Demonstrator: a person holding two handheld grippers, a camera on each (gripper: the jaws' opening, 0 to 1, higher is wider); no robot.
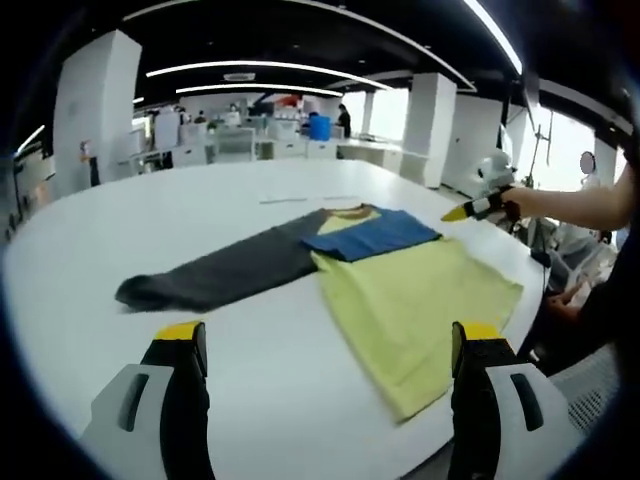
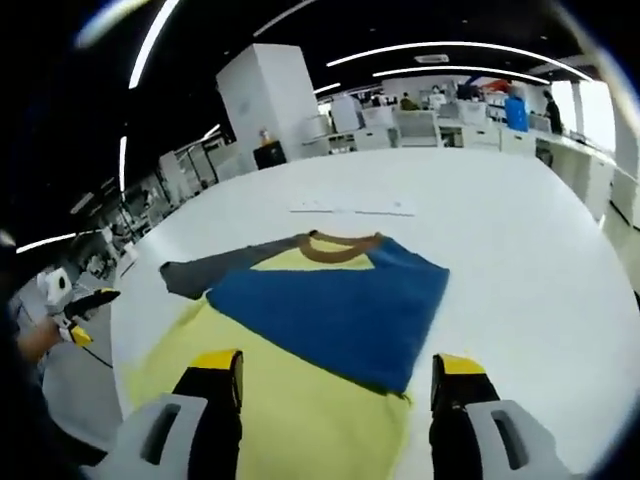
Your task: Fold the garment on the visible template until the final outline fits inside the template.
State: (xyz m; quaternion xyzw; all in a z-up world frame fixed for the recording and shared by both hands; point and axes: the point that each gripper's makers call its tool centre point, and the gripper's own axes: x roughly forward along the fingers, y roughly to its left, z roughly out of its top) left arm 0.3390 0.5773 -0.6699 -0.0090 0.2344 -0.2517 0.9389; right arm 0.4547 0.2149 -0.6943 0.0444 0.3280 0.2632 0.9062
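On the white worktop [image 1: 250, 340] a T-shirt [image 1: 420, 300] lies flat, and the fold is judged to be only partly made. In the left gripper view the dark grey sleeve [image 1: 220, 275] is stretched out long to the left, unfolded, while the blue sleeve [image 1: 385, 235] has been laid across the chest below the brown collar [image 1: 345, 210], and the yellow body runs out toward the near right edge of the worktop. The left claw [image 1: 325, 365] is held above the near part of the worktop with its jaws spread wide and nothing between them. In the right gripper view the blue sleeve [image 2: 340, 310] is seen covering much of the yellow body [image 2: 280, 410], with the grey sleeve [image 2: 205, 272] poking out to the left past the collar [image 2: 342, 246]. The right claw [image 2: 335, 385] is poised over the near hem, jaws apart and empty. No template outline can be made out under the cloth in either view, so the fit cannot be checked; what appears left is the grey sleeve to be brought in and the long body to be folded up. Beyond the collar, flat white sheets [image 2: 352, 209] lie on the worktop, well apart from the garment. Nothing is seen lying on the shirt or in the way of it. Office desks [image 1: 250, 140] and pillars stand in the far background.
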